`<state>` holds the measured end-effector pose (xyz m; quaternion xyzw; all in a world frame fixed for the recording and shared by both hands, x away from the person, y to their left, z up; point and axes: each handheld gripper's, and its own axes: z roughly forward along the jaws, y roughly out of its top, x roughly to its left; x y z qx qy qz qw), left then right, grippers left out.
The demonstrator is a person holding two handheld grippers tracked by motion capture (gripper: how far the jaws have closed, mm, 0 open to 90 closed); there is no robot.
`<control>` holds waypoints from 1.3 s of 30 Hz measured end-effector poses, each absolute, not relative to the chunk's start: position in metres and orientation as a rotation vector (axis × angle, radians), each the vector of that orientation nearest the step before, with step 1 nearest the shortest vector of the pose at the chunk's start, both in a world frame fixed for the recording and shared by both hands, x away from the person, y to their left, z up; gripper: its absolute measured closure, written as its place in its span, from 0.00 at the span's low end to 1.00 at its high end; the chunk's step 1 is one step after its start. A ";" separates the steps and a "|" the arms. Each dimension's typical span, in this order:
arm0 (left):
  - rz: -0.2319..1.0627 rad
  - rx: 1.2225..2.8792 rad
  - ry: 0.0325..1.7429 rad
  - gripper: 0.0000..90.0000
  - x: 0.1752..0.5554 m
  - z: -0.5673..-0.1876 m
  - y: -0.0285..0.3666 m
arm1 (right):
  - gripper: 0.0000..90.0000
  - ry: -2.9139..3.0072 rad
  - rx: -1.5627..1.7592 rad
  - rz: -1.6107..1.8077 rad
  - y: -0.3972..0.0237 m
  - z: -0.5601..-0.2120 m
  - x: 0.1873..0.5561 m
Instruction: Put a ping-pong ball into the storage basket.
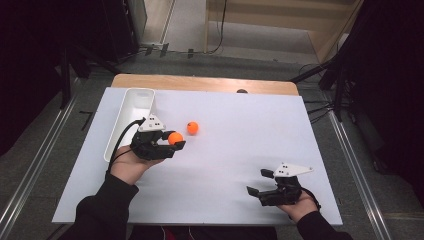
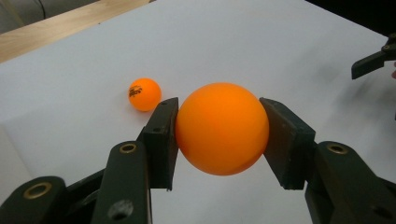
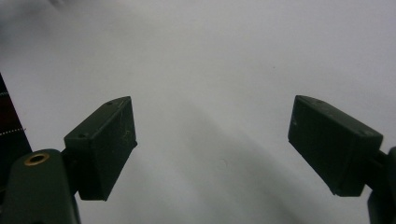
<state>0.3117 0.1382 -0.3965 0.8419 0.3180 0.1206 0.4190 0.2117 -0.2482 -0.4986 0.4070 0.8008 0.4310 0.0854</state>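
At the far left of the table (image 1: pixel 280 130) a white bin (image 1: pixel 131 117) is seen lying lengthwise, with nothing made out inside it. Just beside its near end the left gripper (image 1: pixel 176 143) is held, its jaws clamped on an orange ball (image 1: pixel 175 138); in the left gripper view the ball (image 2: pixel 222 128) is seen pinched across its widest part, one pad against each side, and appears to be lifted clear of the white surface. A little to the right and farther away a second ball (image 1: pixel 192 127) is left lying loose on the table, apart from the gripper. The held ball is judged to be a light, hollow, stiff shell, smooth enough to squirt out if it is squeezed off-centre, and liable to dent under a hard pinch; it is best taken across the middle with gentle pressure, as is done here, and it can be expected to bounce or roll if dropped from any height. On the second ball (image 2: pixel 144 94) a small dark printed mark is seen, but its lettering is too small to be read; no writing is seen on the held one. At the near right the right gripper (image 1: pixel 257 184) is rested on the table, its jaws spread wide with nothing between them.
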 end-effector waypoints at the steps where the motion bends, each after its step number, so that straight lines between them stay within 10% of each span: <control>1: 0.302 2.107 0.803 0.56 0.312 -0.396 0.139 | 0.15 2.387 1.215 1.285 -0.248 -0.499 0.212; 39: 0.379 2.059 0.905 0.56 0.325 -0.386 0.172 | 0.15 2.385 1.243 1.296 -0.250 -0.498 0.210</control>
